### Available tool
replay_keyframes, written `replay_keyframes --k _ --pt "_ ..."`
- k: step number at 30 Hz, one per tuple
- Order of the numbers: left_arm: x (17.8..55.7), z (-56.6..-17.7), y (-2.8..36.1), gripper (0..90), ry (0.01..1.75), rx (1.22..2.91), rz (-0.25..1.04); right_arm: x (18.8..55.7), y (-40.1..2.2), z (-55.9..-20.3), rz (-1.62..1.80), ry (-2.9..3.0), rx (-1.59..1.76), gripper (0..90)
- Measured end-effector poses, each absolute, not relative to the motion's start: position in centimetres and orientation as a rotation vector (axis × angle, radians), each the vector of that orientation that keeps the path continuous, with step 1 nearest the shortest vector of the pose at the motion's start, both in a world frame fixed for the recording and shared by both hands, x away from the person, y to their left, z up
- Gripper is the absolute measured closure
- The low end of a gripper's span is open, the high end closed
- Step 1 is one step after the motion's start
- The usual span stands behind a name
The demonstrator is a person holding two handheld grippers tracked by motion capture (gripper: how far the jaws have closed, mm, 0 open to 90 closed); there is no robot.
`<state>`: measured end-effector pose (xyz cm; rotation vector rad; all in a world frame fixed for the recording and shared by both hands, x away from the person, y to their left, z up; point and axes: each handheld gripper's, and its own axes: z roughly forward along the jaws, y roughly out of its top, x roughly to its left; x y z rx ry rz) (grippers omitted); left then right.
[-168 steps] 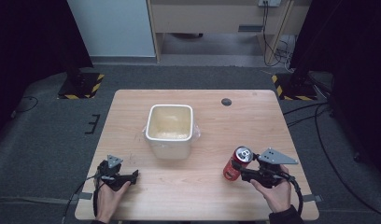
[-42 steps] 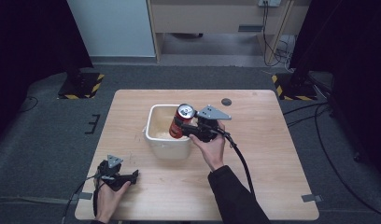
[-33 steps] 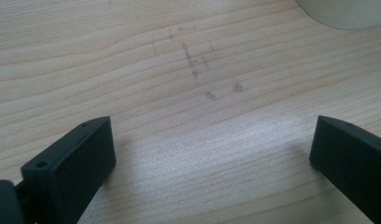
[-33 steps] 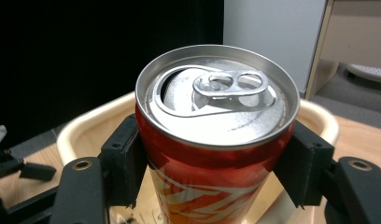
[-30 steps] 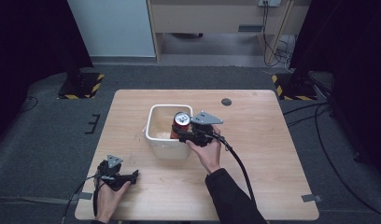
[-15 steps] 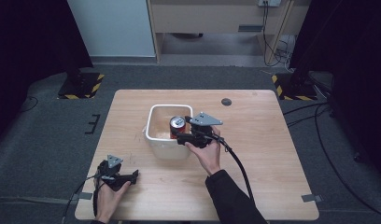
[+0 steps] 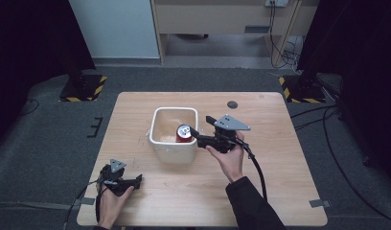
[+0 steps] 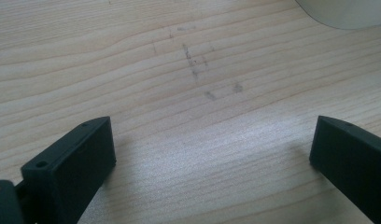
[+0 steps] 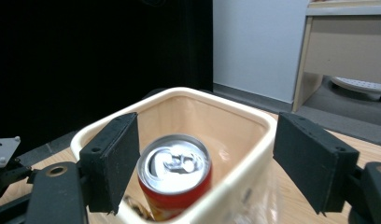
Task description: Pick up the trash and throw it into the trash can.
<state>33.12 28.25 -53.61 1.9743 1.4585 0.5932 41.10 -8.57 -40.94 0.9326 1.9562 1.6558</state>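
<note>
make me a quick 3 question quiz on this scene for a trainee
1. True or false: the red can stands upright inside the cream tub.
2. What state is the right gripper in? A) shut on the can B) open, jaws either side of the can C) open over bare table
3. Fill in: the left gripper rests on the wooden ____, jaws open.

Key: 1 true. 2 B: a gap shows between the can and the far jaw. 3 table.

Table point(image 7: 280, 191) is evenly lit from overhead, dark surroundings; soft shadows under the jaws, close-up can point(image 9: 175, 179) slightly blurry.
</note>
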Motion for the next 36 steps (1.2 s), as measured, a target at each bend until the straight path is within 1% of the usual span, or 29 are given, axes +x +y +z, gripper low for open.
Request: replay_keyframes --k 10,19,29,31,33,34,36 --pt "33.1 -53.6 28.2 0.0 1.459 1.974 0.593 39.3 -12.2 -41.6 1.626 1.935 0.964 20.4" --pt "33.1 -53.6 28.2 0.0 1.458 1.974 0.593 38.0 -14.1 -42.6 1.587 1.953 0.978 19.5" --pt "33.1 -53.6 28.2 0.0 1.459 1.974 0.594 36.8 -16.3 -45.1 1.481 2.014 1.035 19.3" --pt "33.1 -53.6 28.2 0.0 1.458 1.974 0.594 36.7 -17.1 -46.0 1.38 2.051 1.061 18.9" --pt "33.1 -53.6 28.2 0.0 1.458 1.974 0.594 36.6 -17.4 -46.3 1.377 2.05 1.072 19.1" --pt "33.1 -53.6 28.2 0.0 1.459 1.974 0.594 36.4 -18.3 -47.3 1.342 2.067 1.114 20.4" --pt "33.1 -53.6 28.2 0.0 1.458 1.974 0.594 36.4 -18.6 -47.6 1.321 2.073 1.125 20.4"
